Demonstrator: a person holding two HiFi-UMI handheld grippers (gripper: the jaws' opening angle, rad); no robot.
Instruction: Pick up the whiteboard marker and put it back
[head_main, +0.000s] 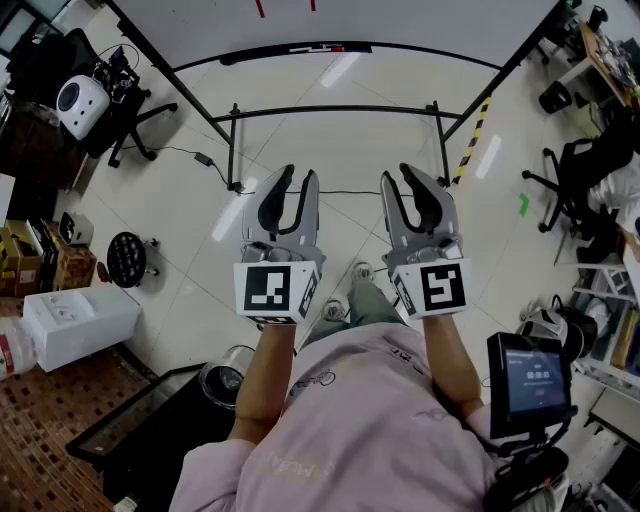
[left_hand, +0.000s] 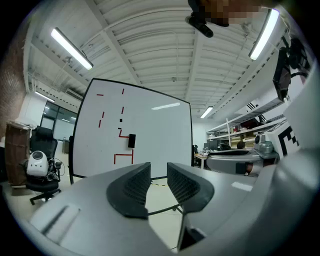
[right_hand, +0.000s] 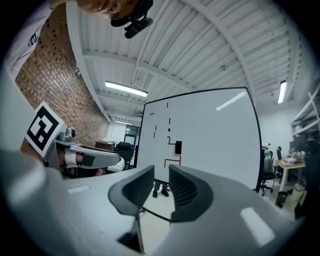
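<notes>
- Marker sits in neither gripper, so the pick-up is not yet done and the task looks to be at its very start.
- Nearest, the left gripper (head_main: 298, 176) is held level in front of the person, its jaws drawn together with nothing between the pads.
- Just beside it, the right gripper (head_main: 400, 175) is held the same way, jaws also together and empty.
- Past the tips lies floor (head_main: 330, 230), then the crossbar (head_main: 335, 110) of the board's stand.
- Farther off, well apart from both grippers, stands the whiteboard (left_hand: 150, 130), facing them. It bears red lines (left_hand: 123, 158) and a dark block (left_hand: 131, 140).
- Along the foot of the board runs a ledge (head_main: 420, 50). A small dark-and-red piece (head_main: 320, 47) on it may be the marker, but it is too small to tell.
- Everything is left to do: close in on the board, open one pair of jaws, grip the marker, lift it, then set it back.
</notes>
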